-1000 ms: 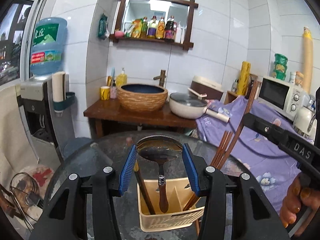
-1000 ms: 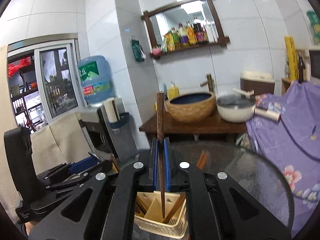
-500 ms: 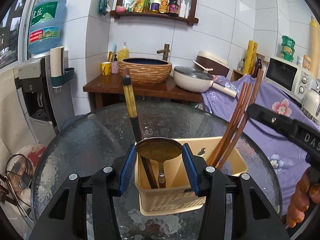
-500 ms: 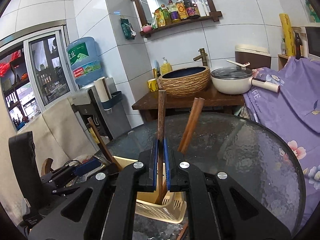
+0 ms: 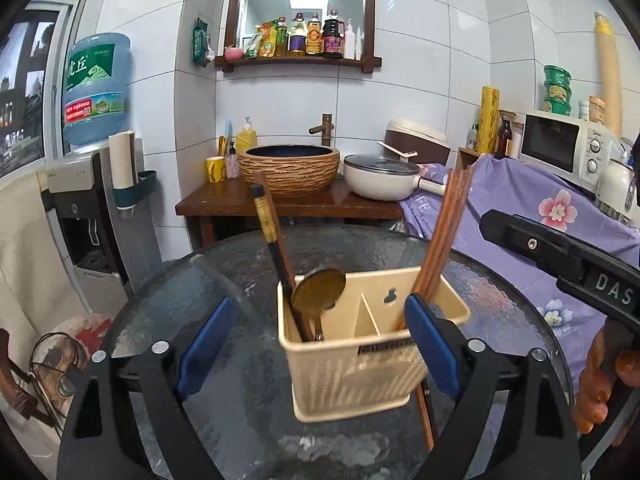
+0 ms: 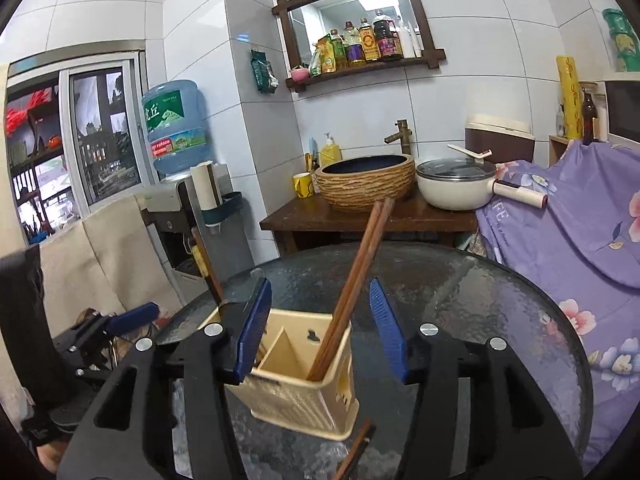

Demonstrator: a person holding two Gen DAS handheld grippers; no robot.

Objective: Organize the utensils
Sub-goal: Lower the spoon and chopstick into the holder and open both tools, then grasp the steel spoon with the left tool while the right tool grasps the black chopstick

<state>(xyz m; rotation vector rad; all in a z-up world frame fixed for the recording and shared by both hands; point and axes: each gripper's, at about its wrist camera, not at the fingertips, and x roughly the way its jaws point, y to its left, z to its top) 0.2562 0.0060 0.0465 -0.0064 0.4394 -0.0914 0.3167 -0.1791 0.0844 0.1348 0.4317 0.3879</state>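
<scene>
Looking along your left gripper (image 5: 320,344), you have its blue fingers (image 5: 204,340) spread wide; they have just been opening, and the brass-coloured ladle (image 5: 318,292) they flanked now stands free in the left compartment of the cream utensil caddy (image 5: 352,376), bowl up, leaning against a dark chopstick with a patterned top (image 5: 272,240). Nothing is pressed by either pad, though the right one overlaps the caddy's near right corner in this view. Your right gripper (image 6: 320,328) has also just been opening, jaws parted to a middling gap, the pads touching nothing. Between them a bundle of reddish-brown chopsticks (image 6: 352,288) leans to the far right out of the caddy's right compartment. One more brown chopstick (image 6: 356,452) lies on the dark glass round table (image 6: 480,300) just near of the caddy, outside it. The caddy sits near the middle of the table, a divider splitting it in two. Your right hand (image 5: 600,384) shows at the right edge of the left view, gripping its black handle. Far behind: a wooden stand with a woven basin (image 5: 290,168) and a white lidded pot (image 5: 380,180).
</scene>
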